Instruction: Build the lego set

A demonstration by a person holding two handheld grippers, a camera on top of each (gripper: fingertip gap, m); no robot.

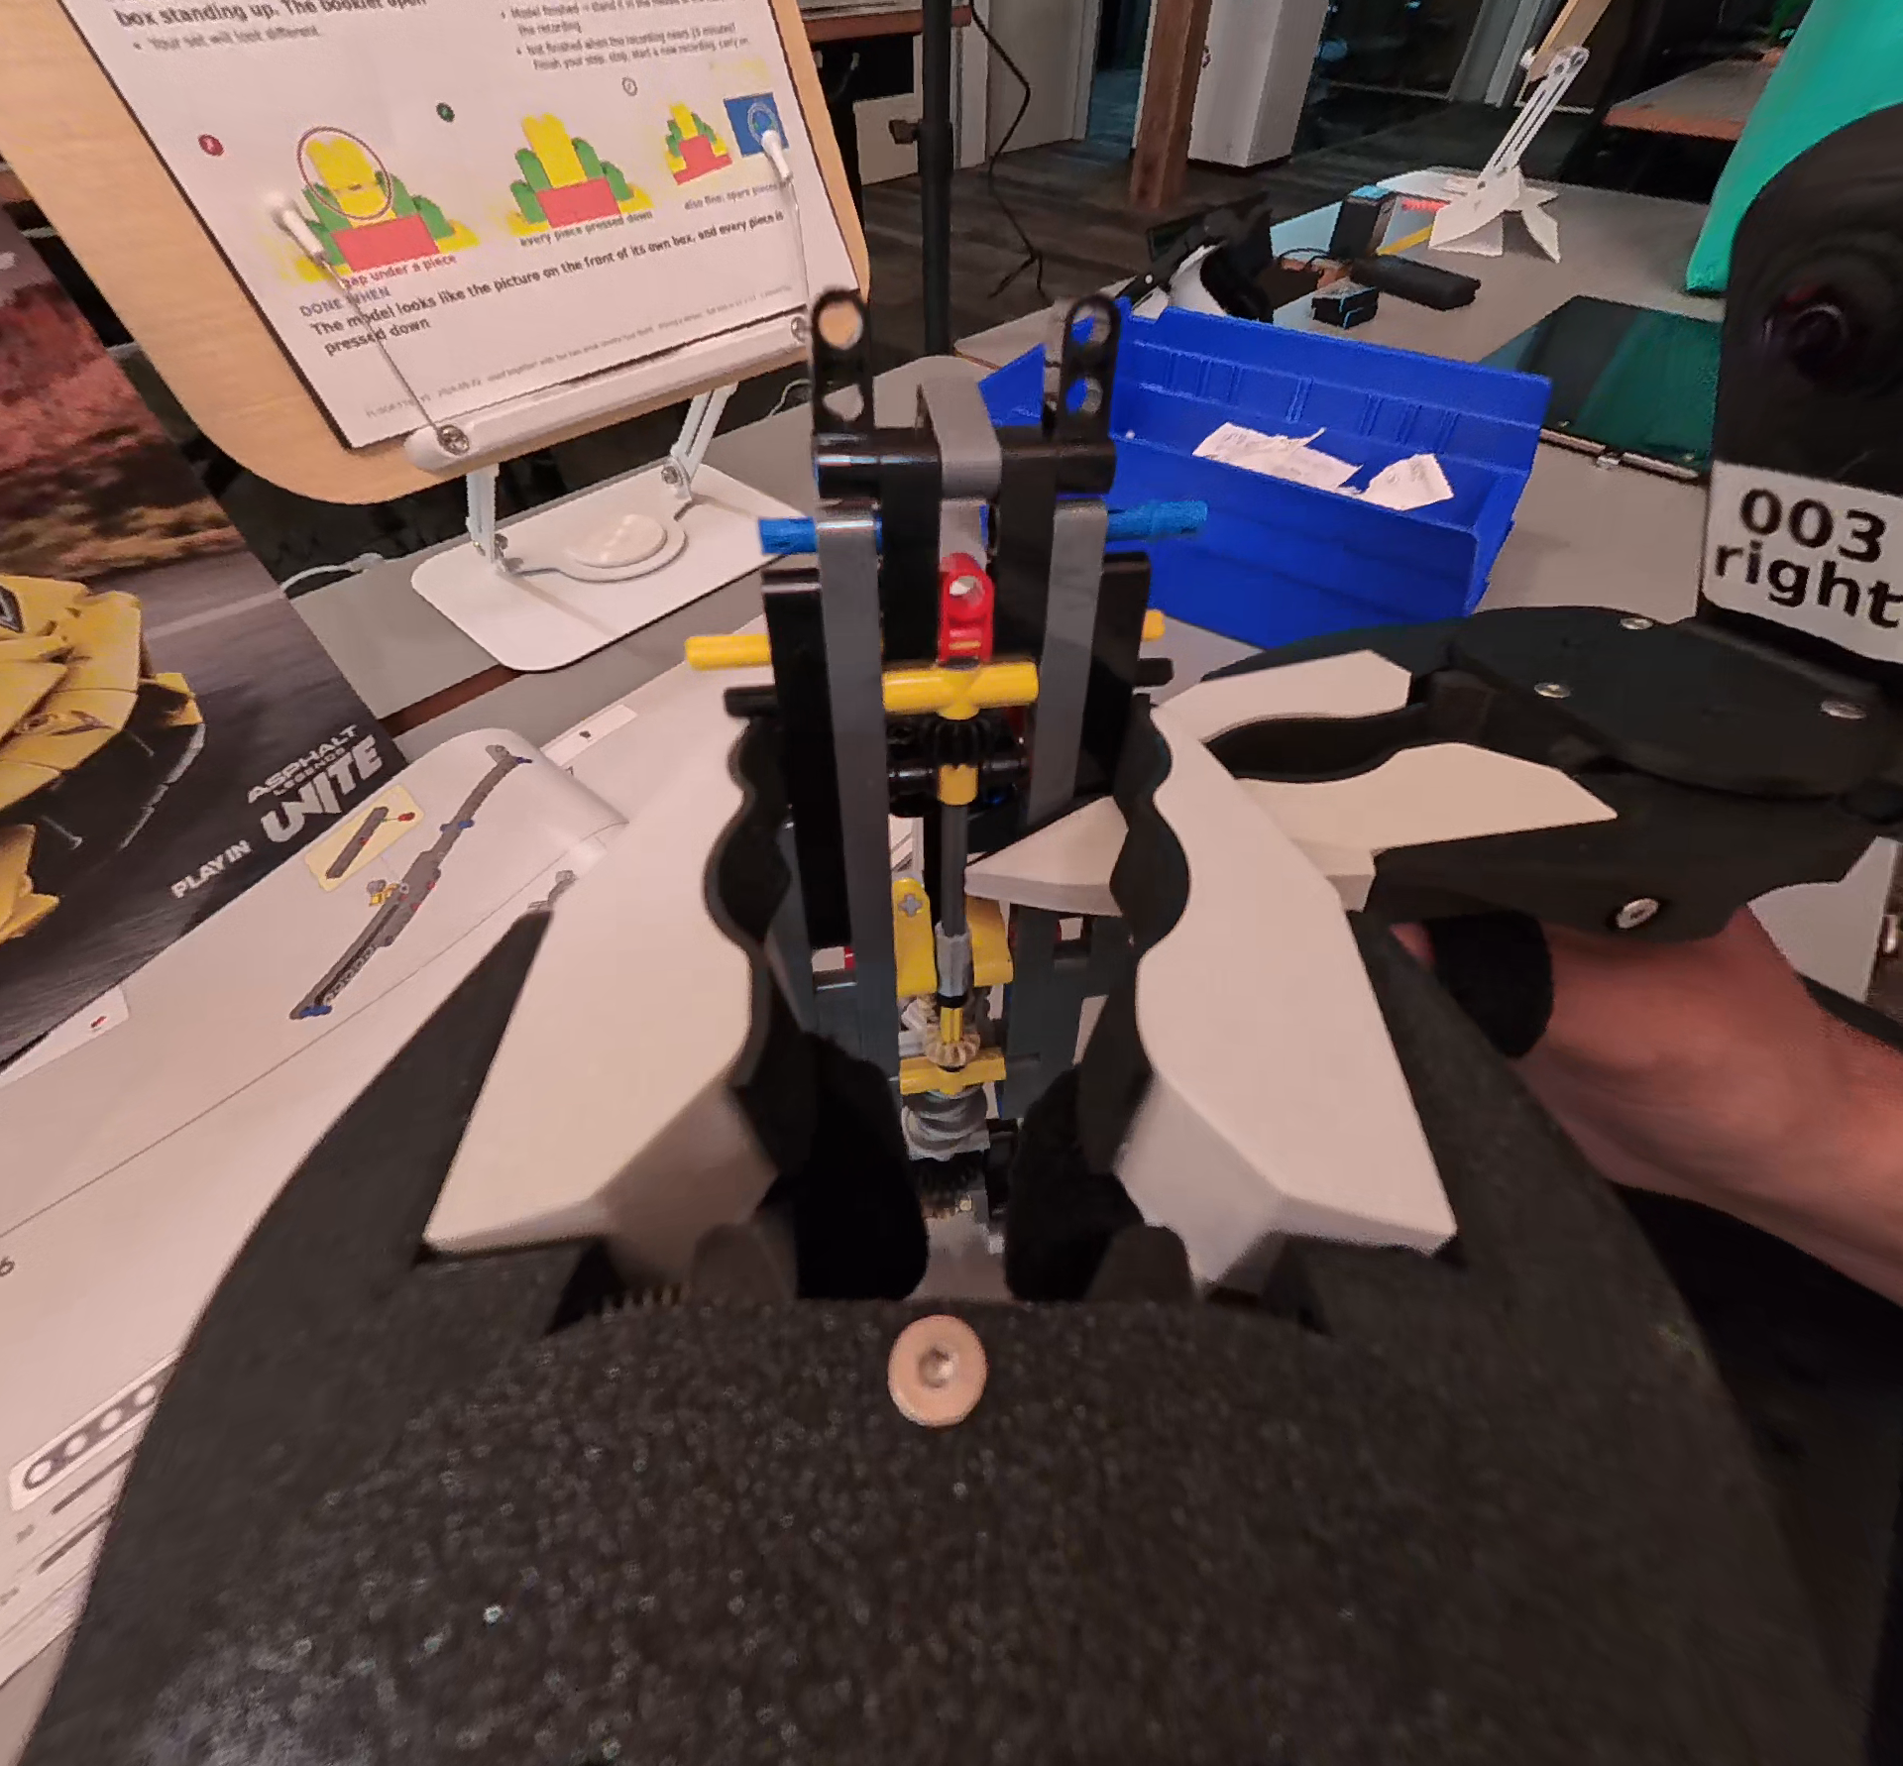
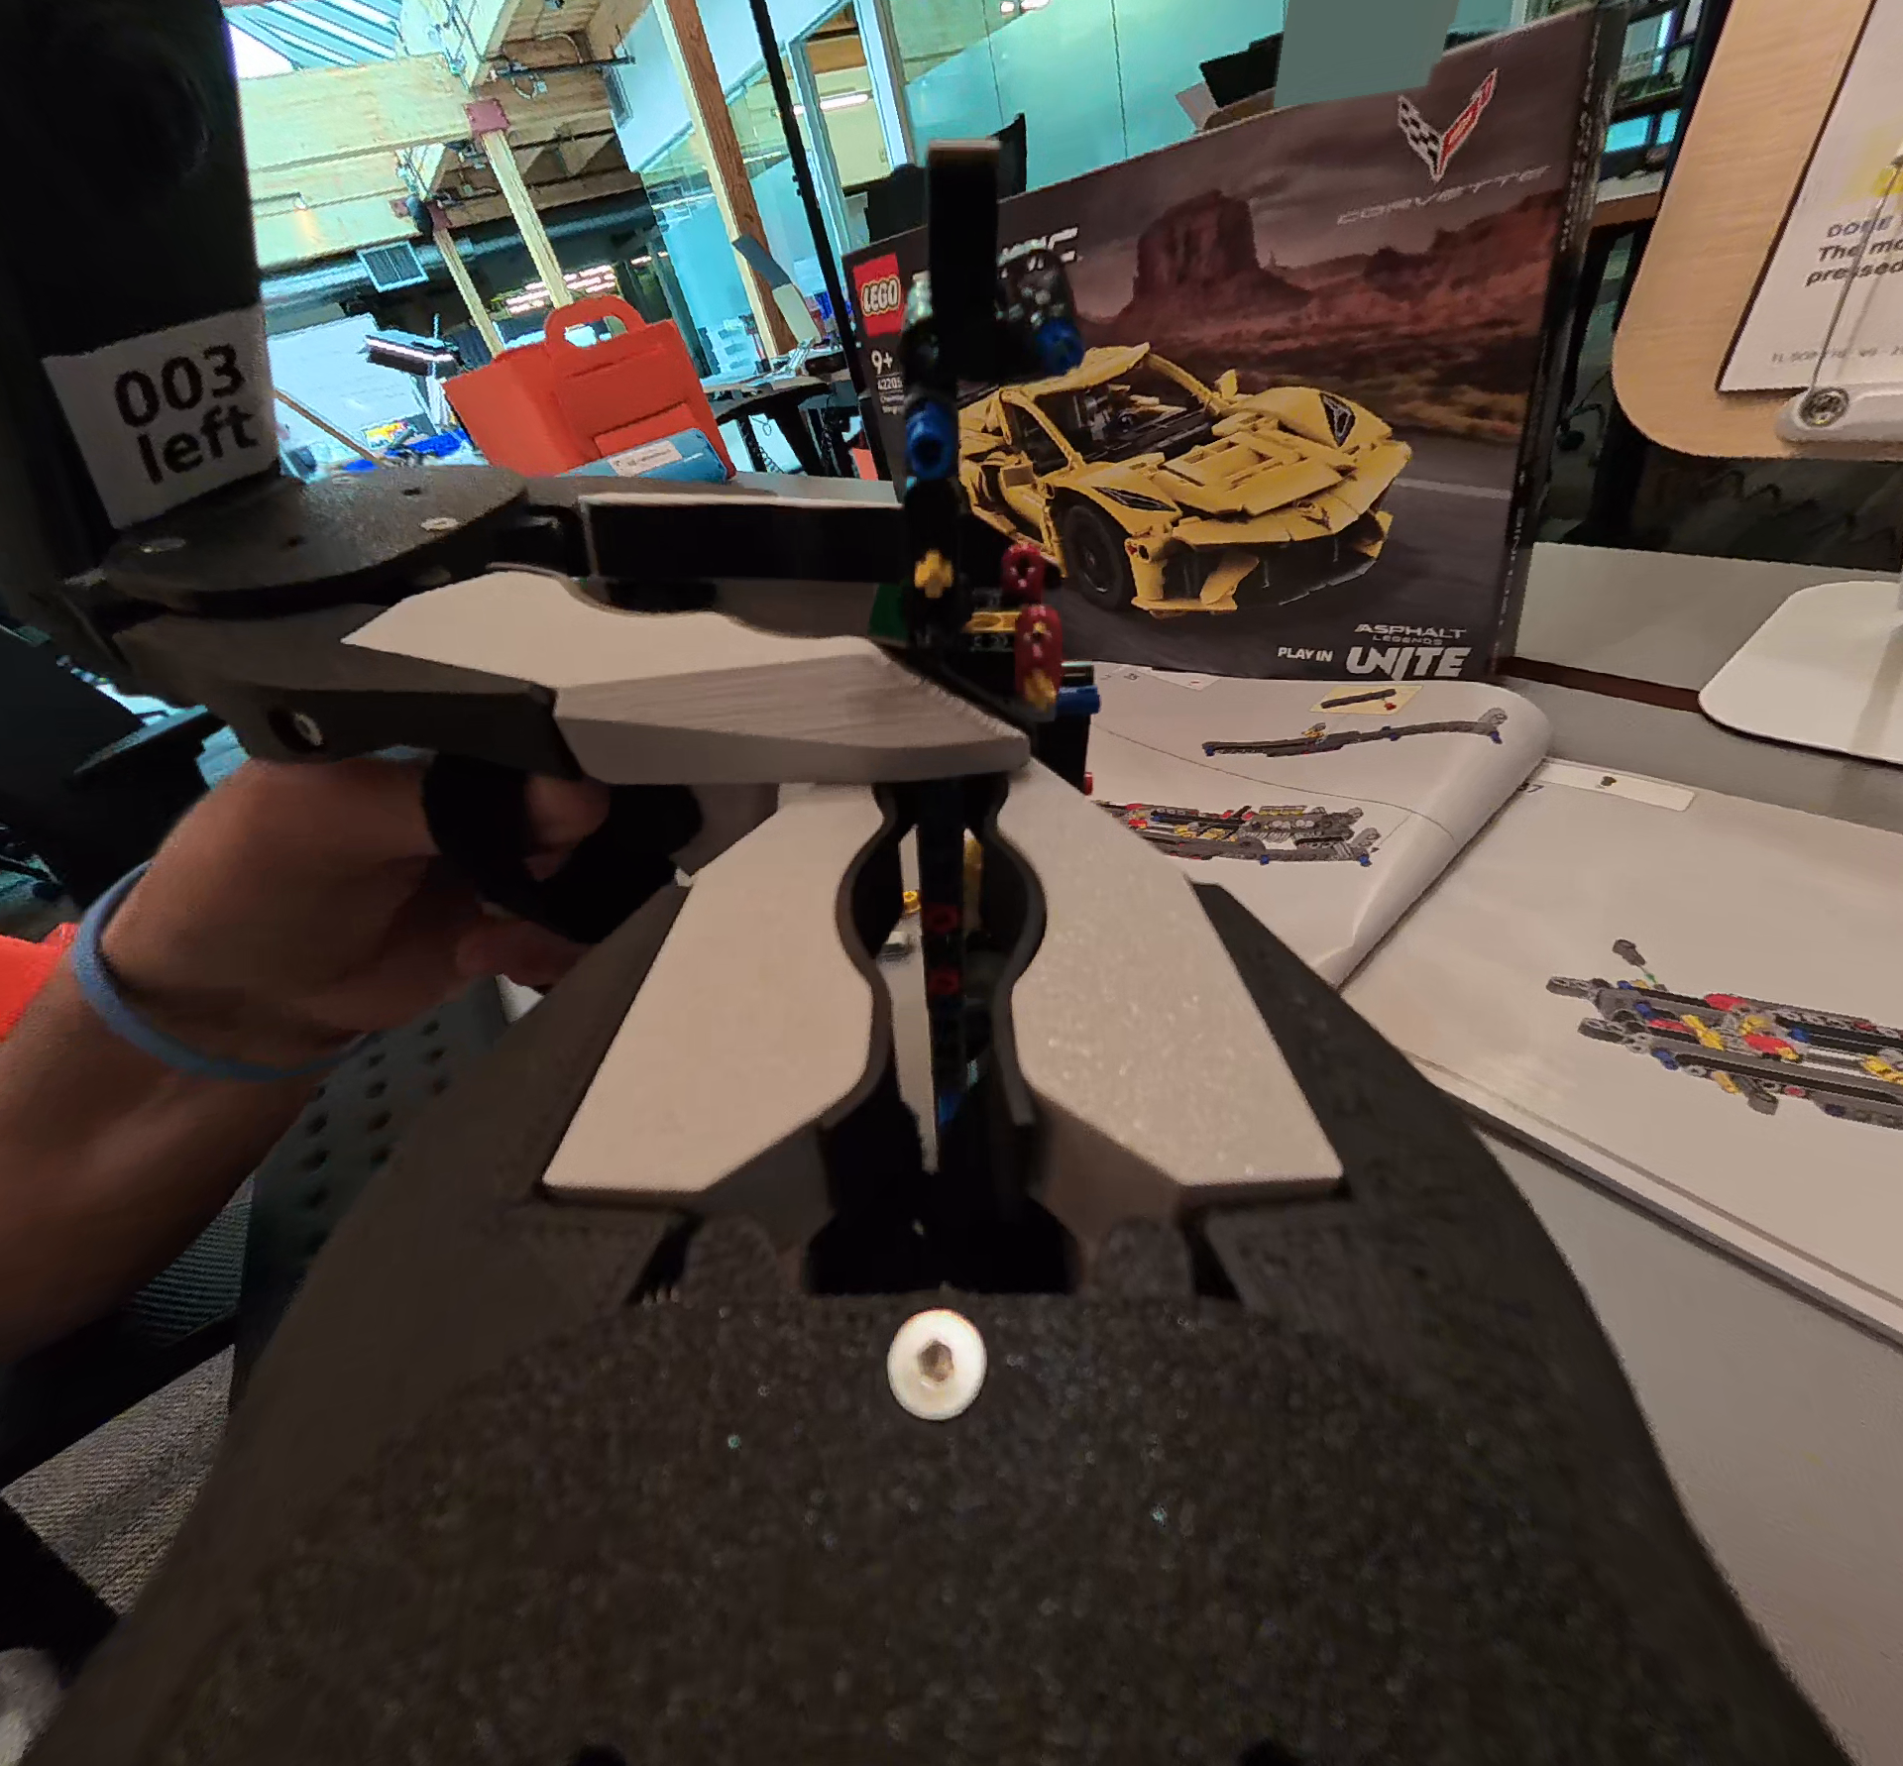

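two grippers — left gripper (image 1: 953, 852), right gripper (image 2: 942, 893) — clamp one chassis (image 1: 953, 687).

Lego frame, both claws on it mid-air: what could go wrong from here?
1. The left claw and right claw clamp the same lego frame from crossing directions; opposing pulls may pop beams apart.
2. Blue pins jut sideways and could get knocked out.
3. A dropped frame lands on the open booklet.

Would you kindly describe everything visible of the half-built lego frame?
The lego frame is a narrow plastic chassis of black and grey beams, with blue and yellow pins, a red connector and small gears on a central axle. It stands on end above the open booklet; the left gripper clamps its sides, and the right gripper grips an edge.
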